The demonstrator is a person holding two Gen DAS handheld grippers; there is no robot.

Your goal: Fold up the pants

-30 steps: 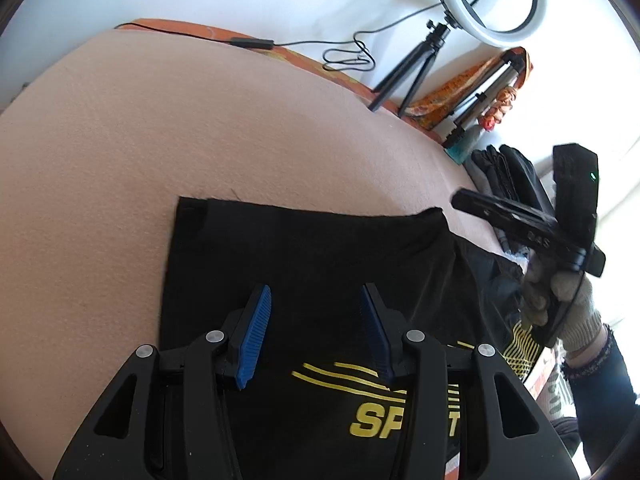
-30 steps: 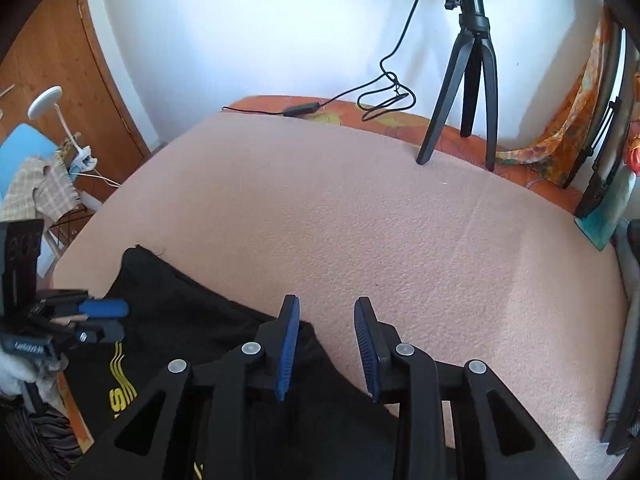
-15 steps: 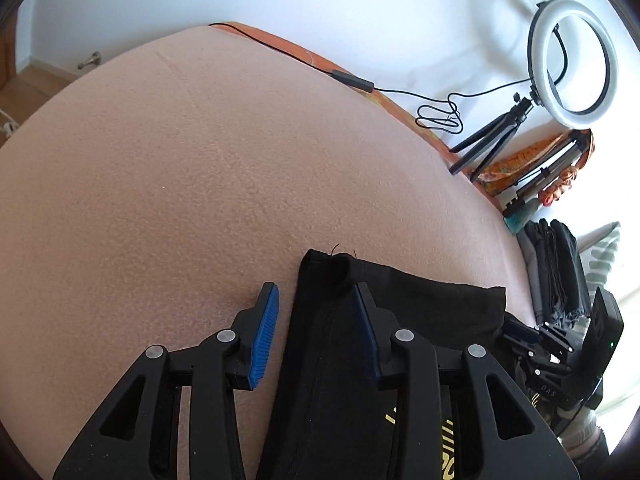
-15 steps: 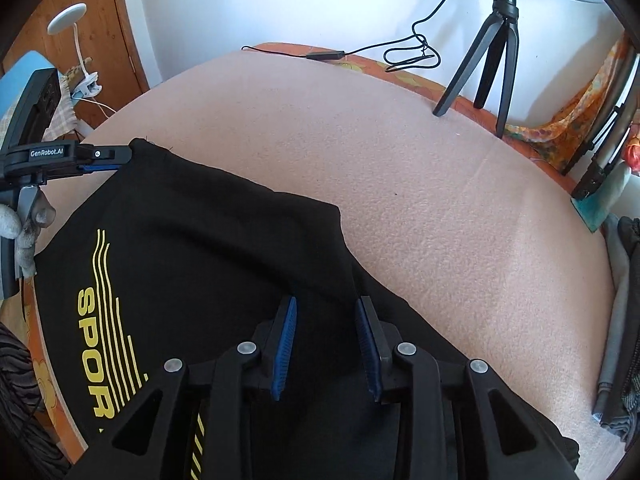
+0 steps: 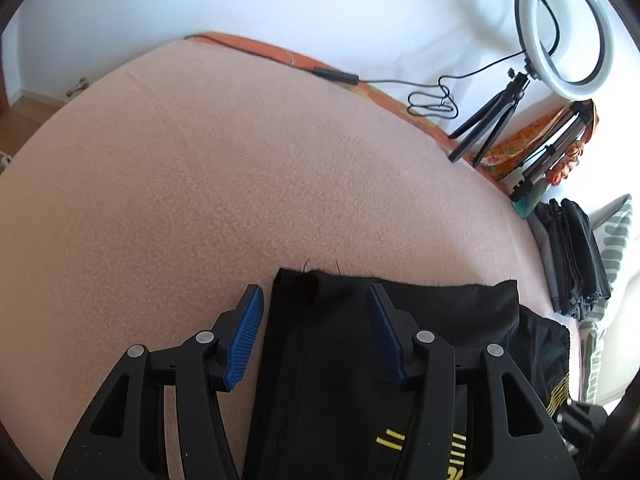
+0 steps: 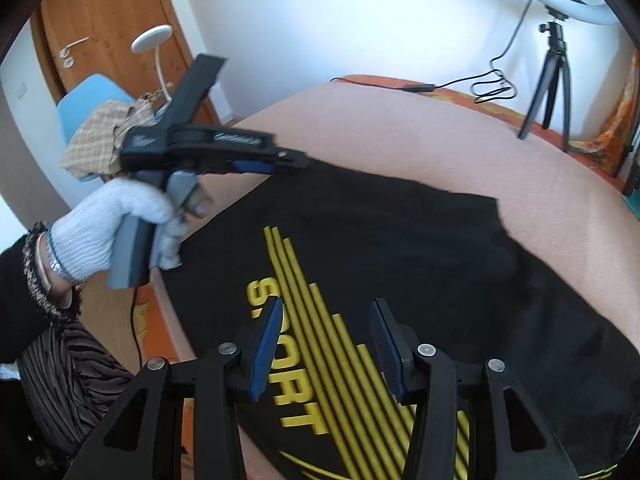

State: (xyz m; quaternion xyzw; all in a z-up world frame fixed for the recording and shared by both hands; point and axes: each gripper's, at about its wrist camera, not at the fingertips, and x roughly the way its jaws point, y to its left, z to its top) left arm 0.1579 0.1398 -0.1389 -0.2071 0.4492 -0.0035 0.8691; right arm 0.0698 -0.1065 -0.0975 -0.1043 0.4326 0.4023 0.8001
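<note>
**Item: black sport pants, laid out on a pink blanket**

Location. We find the pants (image 6: pixel 400 240) lying flat on the pink blanket (image 5: pixel 200 180) at its near edge, partly folded, with a yellow "SPORT" print and stripes facing up in the right wrist view. One hemmed corner (image 5: pixel 296 284) sits squarely ahead of the left tool.

Tools. Our left gripper (image 5: pixel 316 332) has its jaws opening, straddling that corner with the pads clear of the cloth. Our right gripper (image 6: pixel 326 344) is likewise opening above the printed area, nothing pinched between its pads. The gloved left hand (image 6: pixel 104 224) carries its tool low over the far-left edge of the pants.

Handling. We judge the fabric thin, soft and light: it will drape, sag and slide on itself, with no stiffness to hold a crease. Corners and the seamed edge offer the surest pinch; a mid-panel grab would likely bunch one layer only.

Surroundings. A ring light (image 5: pixel 568 28) on a small tripod and its cable (image 5: pixel 432 100) stand along the far edge, well apart. A dark folded stack (image 5: pixel 568 256) lies to the right, near the pants' right side. The blanket ahead is open for the next fold.
</note>
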